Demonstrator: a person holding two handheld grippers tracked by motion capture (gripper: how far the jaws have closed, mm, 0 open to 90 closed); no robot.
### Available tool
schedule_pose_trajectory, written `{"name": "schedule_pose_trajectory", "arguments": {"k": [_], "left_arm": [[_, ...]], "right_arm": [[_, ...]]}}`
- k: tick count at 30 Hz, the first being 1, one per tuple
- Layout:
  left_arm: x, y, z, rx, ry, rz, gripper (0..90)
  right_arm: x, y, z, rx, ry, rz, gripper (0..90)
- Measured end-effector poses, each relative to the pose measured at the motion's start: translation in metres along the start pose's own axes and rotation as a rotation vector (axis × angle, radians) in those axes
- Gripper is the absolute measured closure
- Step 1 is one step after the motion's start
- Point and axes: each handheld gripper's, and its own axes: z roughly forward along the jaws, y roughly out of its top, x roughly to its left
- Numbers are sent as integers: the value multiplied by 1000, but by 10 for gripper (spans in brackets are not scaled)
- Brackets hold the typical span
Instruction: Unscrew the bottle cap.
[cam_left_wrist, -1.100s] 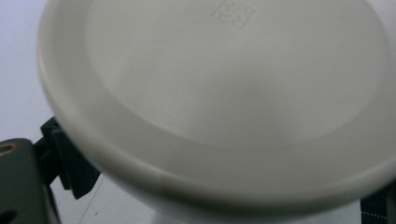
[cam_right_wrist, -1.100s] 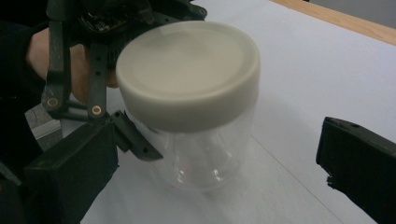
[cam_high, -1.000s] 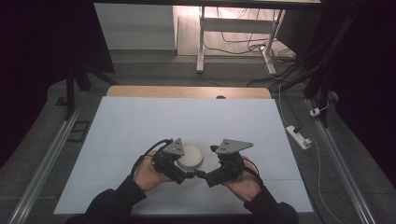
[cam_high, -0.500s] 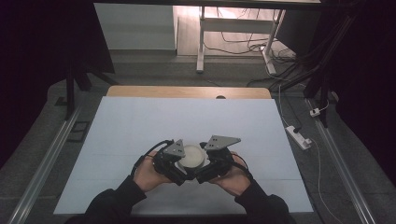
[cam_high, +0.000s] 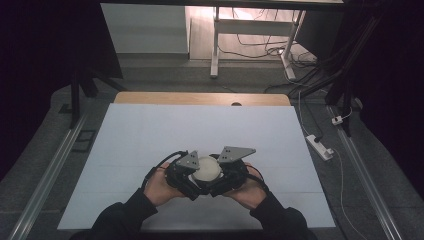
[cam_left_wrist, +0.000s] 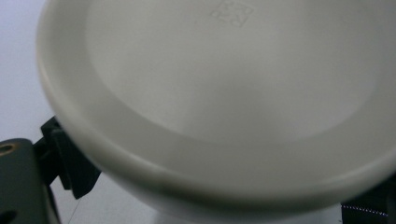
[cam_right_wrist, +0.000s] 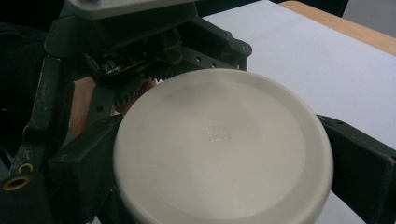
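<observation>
Your left gripper (cam_high: 192, 175) and right gripper (cam_high: 225, 174) both clamped on the white round lid (cam_high: 206, 168), near table (cam_high: 150, 135) edge, hands touching.

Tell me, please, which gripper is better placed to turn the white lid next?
Probably the right gripper: its jaws stand at both sides of the white lid. The left gripper is close beside it, but its hold cannot be judged.

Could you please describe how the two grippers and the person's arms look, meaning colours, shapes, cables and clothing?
Both the left gripper and the right gripper are black, blocky tools, each topped by a grey three-cornered plate. Their jaws are thick and black. A thin black cable loops from each. The right gripper view shows exposed gear teeth and a circuit board on the left one. The person wears dark long sleeves.
</observation>
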Motion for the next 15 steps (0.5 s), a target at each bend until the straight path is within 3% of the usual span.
{"name": "schedule_pose_trajectory", "arguments": {"k": [8, 15], "left_arm": [[1, -1, 2, 1, -47, 18, 76], [2, -1, 0, -10, -115, 47, 76]], "right_arm": [[-3, 0, 0, 12, 51, -13, 72], [-10, -1, -2, -8, 169, -48, 73]]}}
